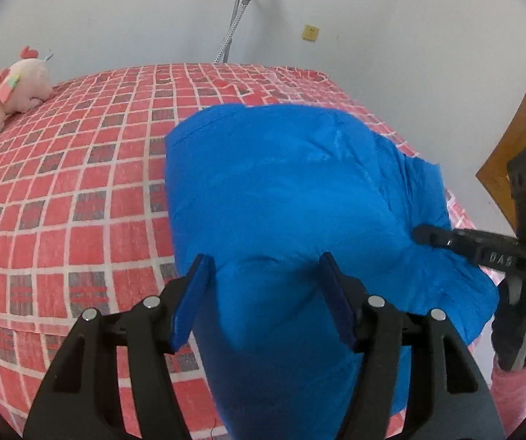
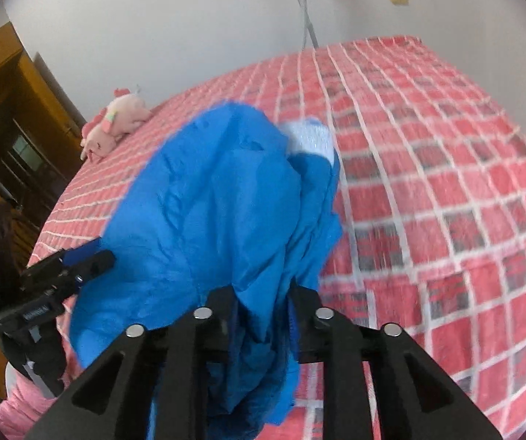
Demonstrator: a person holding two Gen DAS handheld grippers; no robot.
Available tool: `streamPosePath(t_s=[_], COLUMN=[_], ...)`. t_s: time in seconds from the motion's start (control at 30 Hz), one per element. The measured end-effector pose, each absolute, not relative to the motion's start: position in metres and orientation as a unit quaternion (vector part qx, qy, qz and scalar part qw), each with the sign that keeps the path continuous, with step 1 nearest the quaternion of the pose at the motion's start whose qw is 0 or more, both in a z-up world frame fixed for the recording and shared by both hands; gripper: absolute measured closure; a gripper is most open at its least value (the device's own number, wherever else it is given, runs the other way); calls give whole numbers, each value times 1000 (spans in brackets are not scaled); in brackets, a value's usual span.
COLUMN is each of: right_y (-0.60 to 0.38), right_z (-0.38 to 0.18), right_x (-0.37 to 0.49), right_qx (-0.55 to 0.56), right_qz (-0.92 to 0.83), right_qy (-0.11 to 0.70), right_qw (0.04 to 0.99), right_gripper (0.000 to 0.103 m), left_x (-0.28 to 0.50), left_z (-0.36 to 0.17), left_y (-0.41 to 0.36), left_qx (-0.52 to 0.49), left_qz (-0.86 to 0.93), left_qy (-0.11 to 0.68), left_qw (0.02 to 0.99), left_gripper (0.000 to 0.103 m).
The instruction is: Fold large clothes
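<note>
A large blue padded garment (image 1: 281,190) lies on the red checked bedspread (image 1: 79,190), near the bed's front edge. My left gripper (image 1: 263,293) is open, its blue-padded fingers (image 1: 193,293) spread above the garment's near end, holding nothing. My right gripper (image 2: 263,311) is shut on a bunched fold of the blue garment (image 2: 208,212) and lifts it; a white inner lining (image 2: 310,139) shows at the far end. The right gripper also shows in the left wrist view (image 1: 420,234), pinching the garment's right side. The left gripper shows in the right wrist view (image 2: 90,256).
A pink plush toy (image 1: 10,91) lies at the bed's far left corner, also in the right wrist view (image 2: 116,124). A white wall (image 1: 134,11) with a hose and a yellow socket (image 1: 310,32) stands behind. A wooden door frame (image 1: 519,117) is at right.
</note>
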State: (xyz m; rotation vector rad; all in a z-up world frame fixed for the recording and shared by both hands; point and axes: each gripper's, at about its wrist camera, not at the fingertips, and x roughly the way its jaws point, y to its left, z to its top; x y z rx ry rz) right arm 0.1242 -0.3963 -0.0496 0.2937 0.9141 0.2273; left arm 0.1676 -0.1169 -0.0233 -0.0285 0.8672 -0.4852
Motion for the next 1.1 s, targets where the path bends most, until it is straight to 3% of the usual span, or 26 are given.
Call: streamPosePath(t_s=[0.27,0.33,0.37,0.43,0.7,0.77,1.1], right_y=[-405,-408,-409,-406,-342,-327,-349], right_z=[-81,-72,-65,-44,3,-4,-76], right_x=[122,117,113,95,45,43,35], right_qx=[182,182,179,142,36,17,84], right_qz=[117,115,109,81,162,170,150], right_qy=[418,418,415,391,341,355,389], right_qw=[882,883,885,906,926,919,905], right_gripper=[74,67,59,57,72,79,85], left_x=[171,172,169,157,117,112,116], left_z=[-37,-33,-29,-18,-9,-11,-47], left_y=[-120,-117,-114,-105,-98,-101,-100], left_qx=[-7,-10,-10,-7,2,8,-5], left_qz=[-224,-223,-220,-213,-204,-206,-234], left_qy=[410,415,415,399,367,367,398], left_qw=[884,882,883,892,908,907,887], left_gripper=[40,40,40,41,42,42,38])
